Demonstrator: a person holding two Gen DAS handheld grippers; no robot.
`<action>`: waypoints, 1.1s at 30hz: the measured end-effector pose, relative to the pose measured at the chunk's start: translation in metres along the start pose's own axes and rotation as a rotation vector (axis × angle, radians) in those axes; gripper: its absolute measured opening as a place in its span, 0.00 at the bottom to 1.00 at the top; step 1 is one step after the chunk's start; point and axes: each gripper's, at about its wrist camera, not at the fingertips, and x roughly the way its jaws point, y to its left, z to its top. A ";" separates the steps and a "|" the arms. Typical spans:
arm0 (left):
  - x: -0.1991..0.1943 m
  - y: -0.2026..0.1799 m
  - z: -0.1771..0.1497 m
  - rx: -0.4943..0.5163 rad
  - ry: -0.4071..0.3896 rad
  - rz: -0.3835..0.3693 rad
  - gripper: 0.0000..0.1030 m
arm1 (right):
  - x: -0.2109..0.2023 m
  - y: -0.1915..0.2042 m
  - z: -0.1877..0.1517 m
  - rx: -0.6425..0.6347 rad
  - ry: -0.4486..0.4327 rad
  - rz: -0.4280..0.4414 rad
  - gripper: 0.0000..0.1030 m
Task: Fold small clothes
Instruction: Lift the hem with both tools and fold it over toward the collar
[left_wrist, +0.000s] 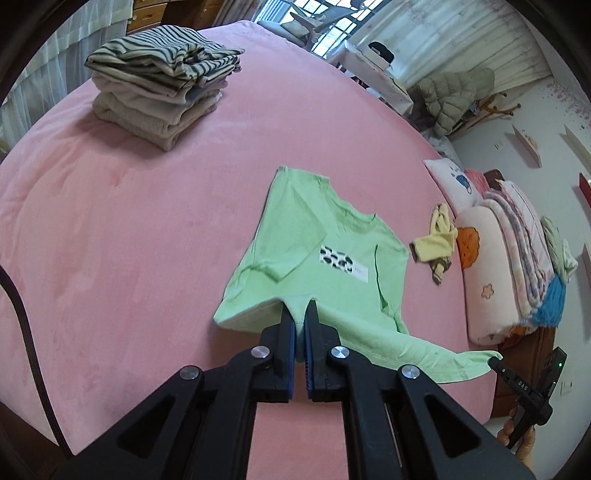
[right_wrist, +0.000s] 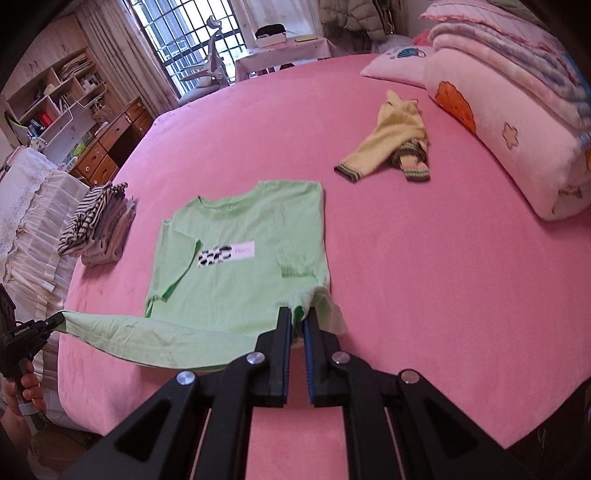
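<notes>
A light green T-shirt (left_wrist: 325, 240) with a black-and-white chest print lies on the pink bed, both sleeves folded in; it also shows in the right wrist view (right_wrist: 236, 273). My left gripper (left_wrist: 300, 308) is shut on one bottom hem corner and holds it lifted. My right gripper (right_wrist: 298, 314) is shut on the other hem corner. The hem hangs stretched between them above the bed. The right gripper shows at the left wrist view's lower right (left_wrist: 493, 360), the left gripper at the right wrist view's left edge (right_wrist: 55, 320).
A stack of folded clothes (left_wrist: 162, 88) with a striped top sits far left on the pink bed (left_wrist: 110, 221). A crumpled yellow garment (right_wrist: 395, 140) lies beyond the shirt. Pillows and folded quilts (right_wrist: 517, 110) line the bed's right side.
</notes>
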 end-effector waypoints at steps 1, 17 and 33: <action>0.004 -0.004 0.008 -0.008 -0.001 0.008 0.02 | 0.004 0.000 0.009 -0.003 -0.001 0.008 0.06; 0.149 -0.039 0.127 -0.082 0.002 0.169 0.02 | 0.155 -0.020 0.152 -0.024 0.076 0.103 0.06; 0.293 0.009 0.188 -0.118 0.111 0.181 0.02 | 0.294 -0.035 0.187 0.075 0.134 0.048 0.06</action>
